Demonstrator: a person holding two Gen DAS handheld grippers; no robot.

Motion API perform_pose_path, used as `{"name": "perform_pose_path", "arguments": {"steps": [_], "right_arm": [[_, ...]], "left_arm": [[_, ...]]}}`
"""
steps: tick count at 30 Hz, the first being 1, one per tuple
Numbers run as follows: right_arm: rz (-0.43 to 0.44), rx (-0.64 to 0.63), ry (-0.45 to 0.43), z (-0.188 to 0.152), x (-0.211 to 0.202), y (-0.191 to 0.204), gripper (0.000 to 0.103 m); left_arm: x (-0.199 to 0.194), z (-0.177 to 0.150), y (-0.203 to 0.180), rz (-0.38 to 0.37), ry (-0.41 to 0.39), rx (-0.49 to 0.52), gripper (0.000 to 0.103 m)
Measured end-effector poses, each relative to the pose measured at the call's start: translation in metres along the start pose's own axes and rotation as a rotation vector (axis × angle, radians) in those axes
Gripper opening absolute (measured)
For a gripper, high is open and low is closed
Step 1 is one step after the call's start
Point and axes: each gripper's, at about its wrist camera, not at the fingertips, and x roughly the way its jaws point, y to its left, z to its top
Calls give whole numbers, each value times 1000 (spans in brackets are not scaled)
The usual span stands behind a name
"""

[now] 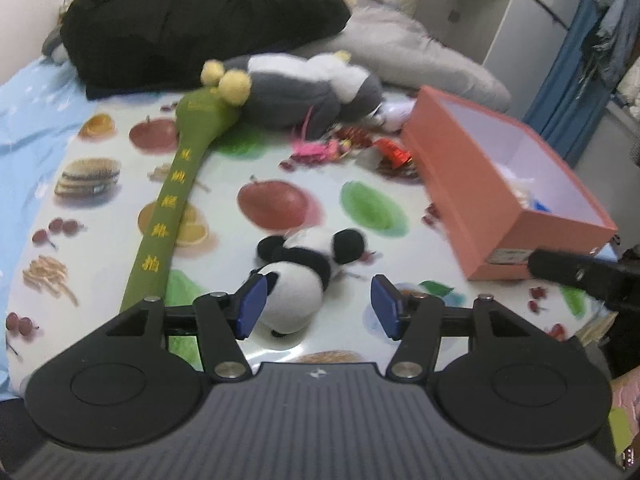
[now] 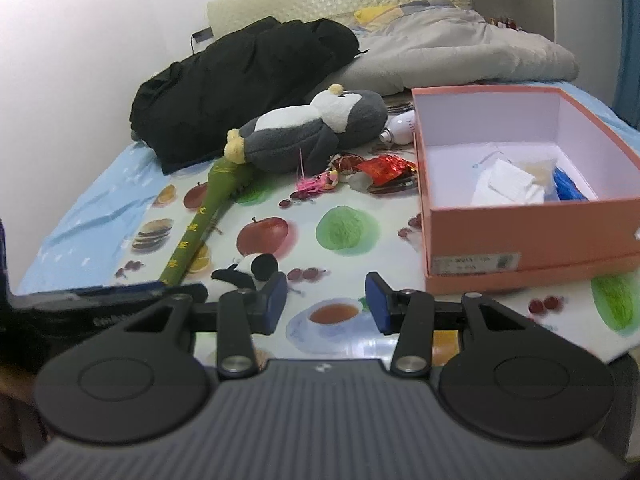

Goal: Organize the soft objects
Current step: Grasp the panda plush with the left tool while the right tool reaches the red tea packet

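Item: bed [image 1: 24, 128] covered with a fruit-printed plastic sheet, soft objects scattered, one open box.

Far left of the left gripper [image 1: 316, 310]: a long green fabric baton with yellow characters [image 1: 168, 216], laid diagonally past the left finger, its yellow pom-pom end touching the grey-and-white plush penguin [image 1: 312, 88] well ahead of the fingers. Behind these, a black garment [image 1: 192, 20] and a grey quilt [image 1: 420, 52].

Between the fingers of the left gripper: a small black-and-white plush panda [image 1: 304, 276], lying on the sheet. The fingers are seen parted; the blue pad [image 1: 250, 308] on the left is at or just beside the panda's white body, the right pad stands clear. Not yet grasped.

Ahead, slightly right: crumpled red and pink wrappers [image 1: 348, 148].

Right of the fingers: a salmon-pink cardboard shoebox [image 1: 496, 216], lid off, holding white tissue and a blue item.

Right gripper [image 2: 326, 306]: fingers parted, nothing between them, held over a printed teacup, box just ahead to the right.

Progress, as judged: early. No plush toy can be seen in the box; panda, penguin and baton remain to be stowed.
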Motion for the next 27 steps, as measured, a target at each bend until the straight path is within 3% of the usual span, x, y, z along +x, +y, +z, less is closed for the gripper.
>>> {"name": "perform_pose_path", "arguments": {"steps": [7,10,14,18,27], "right_arm": [[-40,-65,16,15,43,6,46],[-50,-86,19,22,61,8,45],[-67,-101,21,30,85,7,45],[-88,-117,27,36,112,7,44],[-155,-163,24,47,171,5,42]], "left_arm": [[33,-3,8,16,28,23,70],[44,-4,13,73,10,3,70],[62,-3,19,27,34,-9,70],[74,6,25,33,35,-84,60],[105,37,35,37,-14,-137,58]]}}
